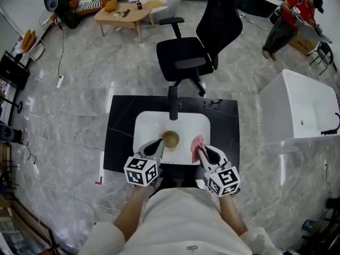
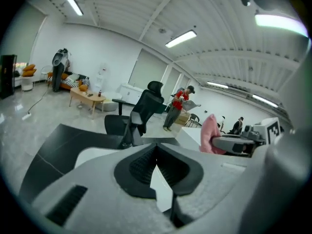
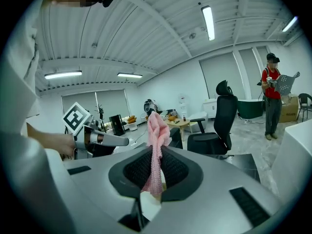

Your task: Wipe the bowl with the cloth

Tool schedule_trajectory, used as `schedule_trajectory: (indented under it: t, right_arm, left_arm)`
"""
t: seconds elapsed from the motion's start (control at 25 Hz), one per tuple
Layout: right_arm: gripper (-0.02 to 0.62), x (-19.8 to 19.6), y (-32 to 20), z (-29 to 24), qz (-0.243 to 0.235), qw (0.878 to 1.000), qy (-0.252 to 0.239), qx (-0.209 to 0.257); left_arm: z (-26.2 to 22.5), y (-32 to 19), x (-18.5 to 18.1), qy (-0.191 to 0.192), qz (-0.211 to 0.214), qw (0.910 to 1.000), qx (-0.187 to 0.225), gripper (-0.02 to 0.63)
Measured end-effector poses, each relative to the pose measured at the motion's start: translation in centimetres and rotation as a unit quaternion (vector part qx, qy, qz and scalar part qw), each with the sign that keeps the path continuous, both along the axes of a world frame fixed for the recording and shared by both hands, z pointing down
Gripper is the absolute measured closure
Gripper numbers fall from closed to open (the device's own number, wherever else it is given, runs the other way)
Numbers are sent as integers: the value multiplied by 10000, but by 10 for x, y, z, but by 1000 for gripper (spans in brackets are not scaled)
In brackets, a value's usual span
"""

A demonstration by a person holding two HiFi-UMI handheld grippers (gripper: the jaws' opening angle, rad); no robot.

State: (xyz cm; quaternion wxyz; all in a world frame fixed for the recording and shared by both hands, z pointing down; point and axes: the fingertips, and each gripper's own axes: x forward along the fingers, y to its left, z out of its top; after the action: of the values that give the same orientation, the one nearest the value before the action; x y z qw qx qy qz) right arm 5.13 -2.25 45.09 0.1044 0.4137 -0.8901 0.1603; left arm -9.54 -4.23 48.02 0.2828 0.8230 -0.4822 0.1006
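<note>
Head view, looking steeply down on a white sink (image 1: pixel 146 124) set in a black counter (image 1: pixel 119 137).

The left gripper (image 1: pixel 158 146) sits at about 7 o'clock from the bowl, just beside it. In the left gripper view its jaws are pressed together with nothing between them.

The small brown bowl (image 1: pixel 170 138) rests in the basin, with the faucet (image 1: pixel 173 102) at its 12 o'clock. Neither tool holds it.

At about 4 o'clock from the bowl, the right gripper (image 1: pixel 204 154) is clamped on the pink cloth (image 1: pixel 197 142). The right gripper view shows only a thin fold pinched between the pads (image 3: pixel 170 172), with the rest standing up above the tips.

Likely risks:
- The unsteadied bowl may skid or tip when the cloth presses on it, because the left tool is closed and empty.
- The narrow pinch may let the cloth pull free while rubbing.
- The two tools sit near each other and could knock together over the bowl.
</note>
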Motion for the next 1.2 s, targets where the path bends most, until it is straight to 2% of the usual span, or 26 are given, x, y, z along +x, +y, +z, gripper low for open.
schedule_trajectory:
  t: [0.16,0.32,0.76,1.2]
  right_arm:
    - [561,0,5,-8,-22,10000,-34,77]
    - [563,2,7,-24,-79,9997,-71,241]
    - [561,-4,-7,-44,-110,9987,-161,468]
    - [563,-13,-25,-81,-158,9951,-212,949]
  left_arm:
    - [-36,14,12,-150,372,9962,777,595]
    - [-64,22,17,-329,427,9897,1328,595]
    - [-75,4,29,-265,508,9868,1515,595]
    - [-104,-15,41,-217,583,9808,1847,595]
